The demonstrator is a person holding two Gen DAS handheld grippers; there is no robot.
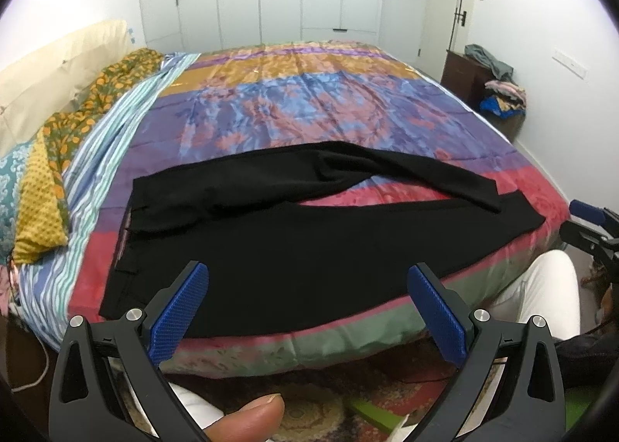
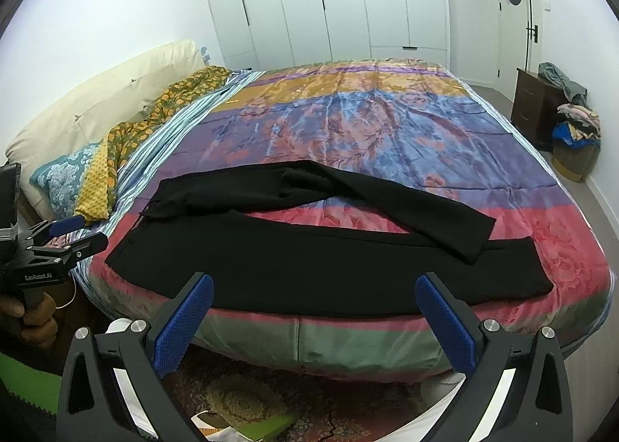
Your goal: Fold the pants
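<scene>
Ridged blue fingers (image 1: 182,310) spread, matte black pants (image 1: 294,244)

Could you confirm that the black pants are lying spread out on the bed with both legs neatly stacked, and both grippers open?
Not quite: the legs are not stacked. On the black pants, the far leg splays away and crosses the near one only at the hem, as the right wrist view shows. The rest holds.

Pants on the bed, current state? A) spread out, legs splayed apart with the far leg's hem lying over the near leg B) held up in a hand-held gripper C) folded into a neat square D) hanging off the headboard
A: the black pants lie spread on the bedspread, bedspread showing between the legs, the far leg's end crossing the near one; both hand-held grippers, left and right, are open and short of them.
</scene>
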